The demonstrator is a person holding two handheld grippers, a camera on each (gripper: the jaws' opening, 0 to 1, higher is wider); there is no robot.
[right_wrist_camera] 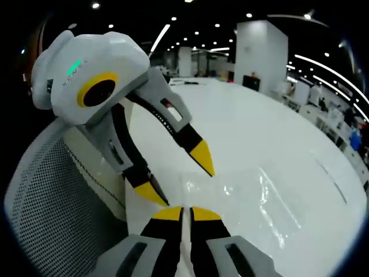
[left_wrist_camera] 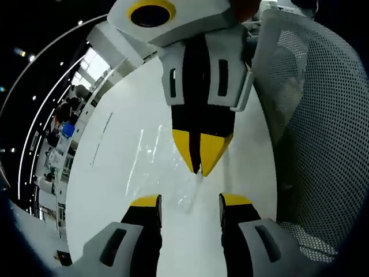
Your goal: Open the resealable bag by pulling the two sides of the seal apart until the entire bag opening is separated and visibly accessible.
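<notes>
A clear resealable bag (left_wrist_camera: 154,157) lies flat on the white table (left_wrist_camera: 124,104), showing mostly as glints. My right gripper (left_wrist_camera: 200,168) comes down from the top of the left gripper view, shut, with its yellow tips pinching the bag's near edge. In the right gripper view the same gripper (right_wrist_camera: 185,214) has its jaws pressed together on a thin strip of the bag (right_wrist_camera: 262,196). My left gripper (left_wrist_camera: 190,201) stands open just short of that edge, with nothing between its fingers. In the right gripper view it (right_wrist_camera: 180,180) straddles the bag's corner, jaws apart.
A grey mesh chair back (left_wrist_camera: 323,115) stands close beside the table edge, also seen as the chair (right_wrist_camera: 52,190) at the left. Desks and shelves (left_wrist_camera: 60,138) line the far side of the room. The table (right_wrist_camera: 248,115) stretches wide beyond the bag.
</notes>
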